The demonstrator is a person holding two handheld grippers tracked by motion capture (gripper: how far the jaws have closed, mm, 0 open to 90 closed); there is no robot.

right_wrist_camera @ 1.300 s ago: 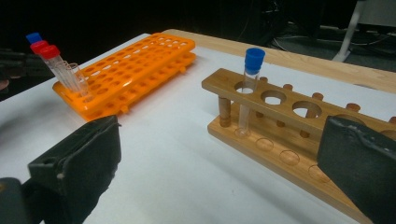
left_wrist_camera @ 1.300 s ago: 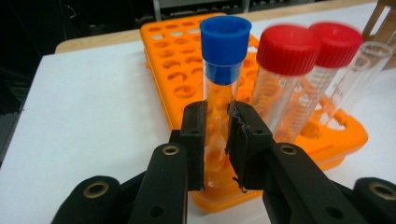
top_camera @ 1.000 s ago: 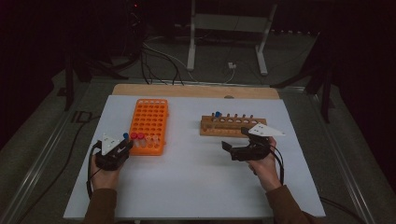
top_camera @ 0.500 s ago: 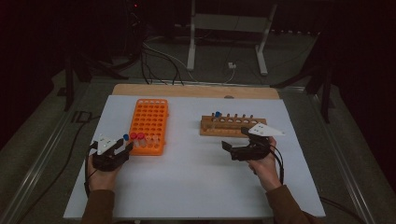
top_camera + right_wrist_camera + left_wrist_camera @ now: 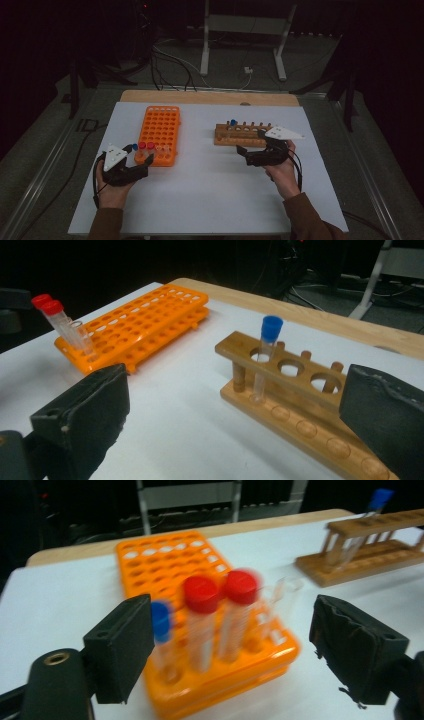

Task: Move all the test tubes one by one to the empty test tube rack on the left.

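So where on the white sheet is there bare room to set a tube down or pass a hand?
Bare white sheet lies between the orange rack and the wooden rack, and along the near edge between the two hands. It is crowded at the orange rack's near end, where capped tubes stand before the open left gripper.

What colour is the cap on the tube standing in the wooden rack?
Blue: the cap on the tube in the wooden rack shows best in the right gripper view.

Dim room, dark surround; white table evenly lit; motion blur smears the left gripper view
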